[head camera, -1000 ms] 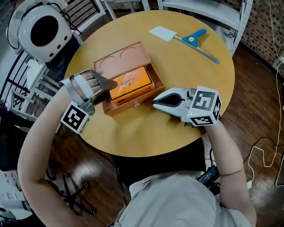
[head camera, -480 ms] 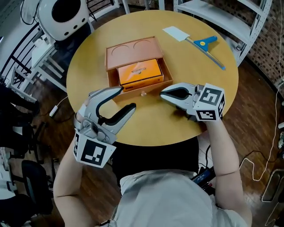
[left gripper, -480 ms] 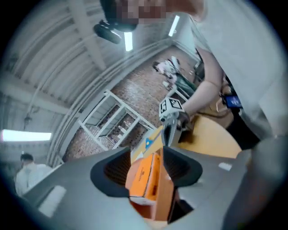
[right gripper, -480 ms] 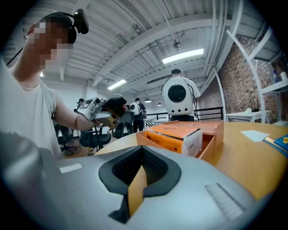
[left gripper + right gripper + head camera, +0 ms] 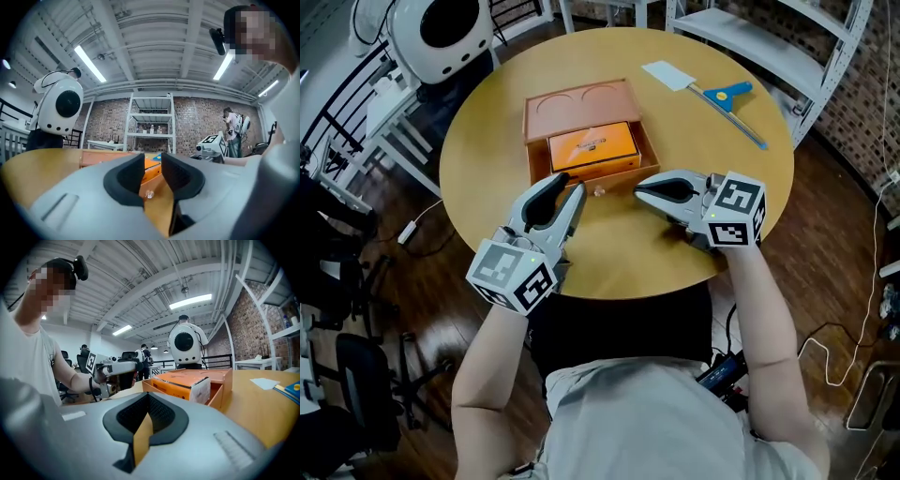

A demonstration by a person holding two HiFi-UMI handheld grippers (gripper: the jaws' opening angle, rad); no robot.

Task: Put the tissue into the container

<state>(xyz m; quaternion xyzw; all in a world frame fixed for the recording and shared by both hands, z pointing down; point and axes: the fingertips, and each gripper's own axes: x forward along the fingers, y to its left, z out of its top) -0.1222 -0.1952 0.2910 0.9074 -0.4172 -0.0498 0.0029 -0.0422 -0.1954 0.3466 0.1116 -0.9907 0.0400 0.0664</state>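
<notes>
Brick-walled workshop, steel shelf (image 5: 151,123) at the back, round wood table (image 5: 619,258) under me. Container (image 5: 577,99) sits mid-table with its drawer pulled out toward me. The tissue (image 5: 592,150) pack lies flat inside the drawer and fills most of it. What changed: a second ago my left gripper (image 5: 566,190) was at the drawer's left edge, over by the pack. It then backed off with jaws spread wide, and now it's on my side of the drawer front, aimed at it. Its jaws are closing, only a narrow gap left, nothing between them. Right gripper (image 5: 641,187) barely moved: just right of the drawer front, low over the table, jaws pressed together, empty. My read: tissue is released and in, so placing looks done, and what's left is likely pushing the drawer shut. Tissue relative to left gripper: just beyond the tips, past the drawer's front wall, not touching. Small clear knob (image 5: 599,191) on the drawer front lies just right of the left tips in head view. Left gripper view shows it through the jaw gap, ahead, not pinched. Can't tell whether the tips touch the drawer front yet.
</notes>
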